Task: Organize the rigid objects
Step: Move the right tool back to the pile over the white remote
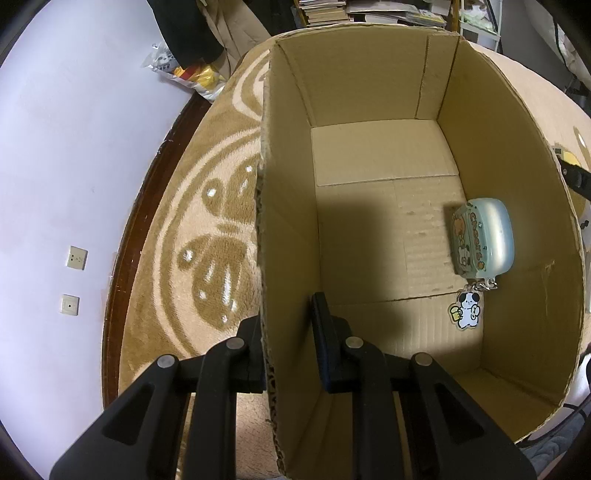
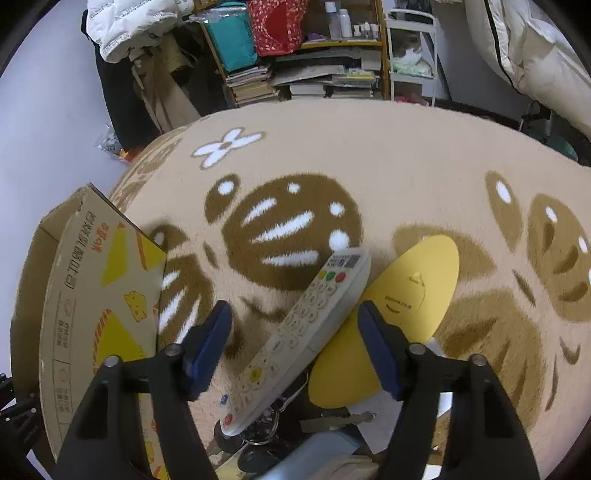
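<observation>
Remote control (image 2: 295,332) lies between right gripper's (image 2: 295,332) apart jaws (untouched).

Home, lived-in room: plush patterned rug (image 2: 369,155), cluttered bookshelf (image 2: 303,74) with stacked books, puffy jacket (image 2: 125,26) hanging, wall sockets (image 1: 77,257).

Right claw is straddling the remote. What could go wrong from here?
1. The remote lies diagonally between the right claw's fingers, so closing may pinch it off-centre and twist it.
2. It rests partly on the yellow oval piece, keys beneath; lifting may drag them.
</observation>
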Motion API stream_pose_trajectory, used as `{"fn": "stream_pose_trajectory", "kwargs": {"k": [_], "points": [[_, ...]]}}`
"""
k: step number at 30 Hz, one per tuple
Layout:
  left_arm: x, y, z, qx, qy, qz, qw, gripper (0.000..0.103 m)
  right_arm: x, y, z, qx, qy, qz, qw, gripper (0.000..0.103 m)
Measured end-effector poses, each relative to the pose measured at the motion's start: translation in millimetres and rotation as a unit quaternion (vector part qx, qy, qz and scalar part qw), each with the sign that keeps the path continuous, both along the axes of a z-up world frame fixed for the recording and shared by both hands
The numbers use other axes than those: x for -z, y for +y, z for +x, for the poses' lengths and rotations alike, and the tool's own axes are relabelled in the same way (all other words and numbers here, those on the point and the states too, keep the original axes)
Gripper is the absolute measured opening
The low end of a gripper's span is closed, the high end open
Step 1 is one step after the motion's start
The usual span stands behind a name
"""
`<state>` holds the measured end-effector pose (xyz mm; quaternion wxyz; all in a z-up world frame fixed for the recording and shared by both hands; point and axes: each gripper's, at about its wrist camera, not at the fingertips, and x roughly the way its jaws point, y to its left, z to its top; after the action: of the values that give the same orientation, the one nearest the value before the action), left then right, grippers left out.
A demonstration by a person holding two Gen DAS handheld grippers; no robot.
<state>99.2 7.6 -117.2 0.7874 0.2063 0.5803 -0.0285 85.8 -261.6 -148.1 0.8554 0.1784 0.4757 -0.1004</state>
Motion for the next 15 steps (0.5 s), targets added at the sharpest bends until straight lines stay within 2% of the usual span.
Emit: {"fn": "stream_pose_trajectory", "kwargs": {"k": [4, 9, 15], "points": [[0, -1, 0, -0.001, 0.001, -0.002, 1.0, 0.02, 2, 3, 2, -0.004, 0.005, -0.003, 1.0, 0.066], [0, -1, 0, 0.0, 0.0, 0.001, 1.0, 0.02, 8, 8, 3, -0.008, 0.007, 0.03, 1.0, 0.066], [0, -1, 0, 0.0, 0.0, 0.001, 1.0, 0.02, 17, 23, 11, -0.025, 0.02, 0.014, 0.999, 0.067]]}}
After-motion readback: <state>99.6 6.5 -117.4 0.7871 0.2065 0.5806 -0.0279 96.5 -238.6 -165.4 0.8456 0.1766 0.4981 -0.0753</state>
